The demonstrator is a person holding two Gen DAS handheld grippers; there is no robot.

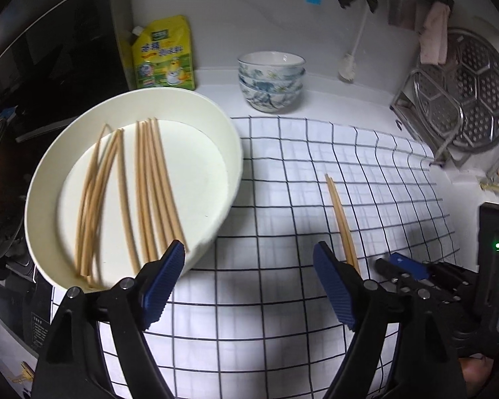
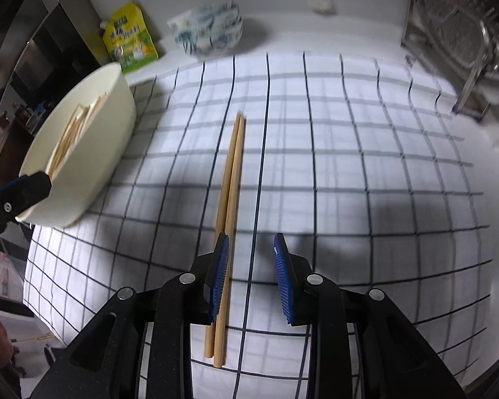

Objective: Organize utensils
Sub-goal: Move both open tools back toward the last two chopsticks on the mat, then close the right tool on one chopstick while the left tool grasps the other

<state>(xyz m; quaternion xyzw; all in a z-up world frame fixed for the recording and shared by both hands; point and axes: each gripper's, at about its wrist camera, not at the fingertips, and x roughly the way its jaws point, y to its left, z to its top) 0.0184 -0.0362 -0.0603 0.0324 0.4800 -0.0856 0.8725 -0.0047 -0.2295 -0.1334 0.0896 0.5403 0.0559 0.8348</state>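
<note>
the right tool (image 2: 251, 272) stands partly apart, holding nothing; its left pad (image 2: 220, 276) sits against the pair of chopsticks (image 2: 231, 199), which lies flat on the checked cloth (image 2: 349, 166) and runs toward 12 o'clock. the left tool (image 1: 249, 276) is wide apart and empty, its left fingertip (image 1: 164, 276) over the near rim of the white basin (image 1: 223, 199) at 10 o'clock, where more chopsticks (image 1: 143, 193) lie. stacked bowls (image 1: 271, 81) and a yellow pouch (image 1: 163, 55) stand on the bench at 12 and 11 o'clock; a steamer rack (image 1: 462, 96) sits at 2.
</note>
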